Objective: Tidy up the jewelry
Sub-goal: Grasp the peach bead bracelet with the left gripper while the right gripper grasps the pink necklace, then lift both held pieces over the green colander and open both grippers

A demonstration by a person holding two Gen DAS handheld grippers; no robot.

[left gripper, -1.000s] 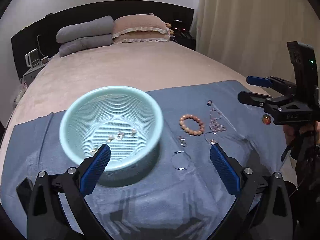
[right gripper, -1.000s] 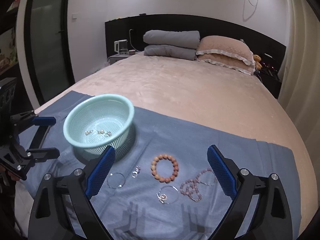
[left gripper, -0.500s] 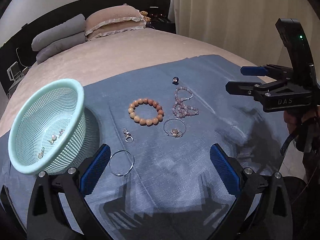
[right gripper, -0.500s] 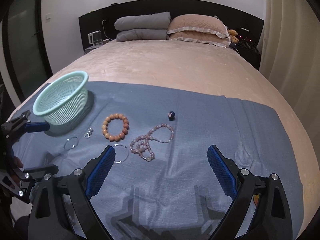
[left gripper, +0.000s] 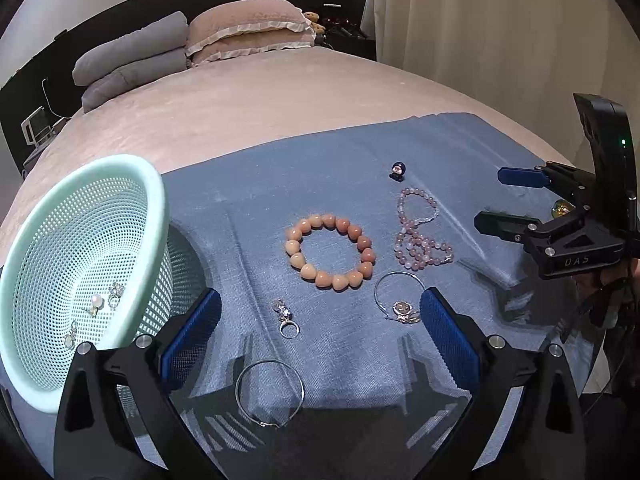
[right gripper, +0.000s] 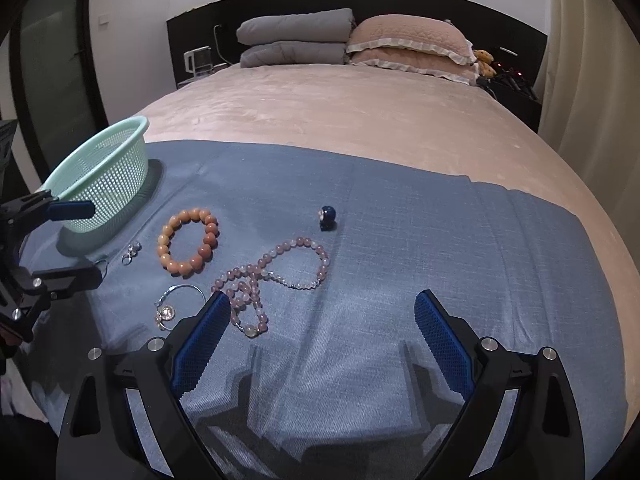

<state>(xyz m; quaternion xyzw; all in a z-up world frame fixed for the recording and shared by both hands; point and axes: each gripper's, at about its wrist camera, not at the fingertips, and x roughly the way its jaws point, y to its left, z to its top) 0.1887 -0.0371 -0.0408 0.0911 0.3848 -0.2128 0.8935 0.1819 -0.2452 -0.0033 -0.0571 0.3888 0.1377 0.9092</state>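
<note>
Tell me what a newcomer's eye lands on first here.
The orange bead bracelet lies mid-cloth on the blue cloth, with the pink bead necklace coiled to its right. At far left sits the mint mesh basket, small pieces inside. Both tools hang open and empty.

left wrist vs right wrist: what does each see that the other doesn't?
Left wrist only: small jewelry pieces inside the basket; the whole silver hoop.
Right wrist only: open blue cloth to the right.
Both: orange bead bracelet, pink bead strand, blue charm, each other's open gripper: right gripper, left gripper.
</note>
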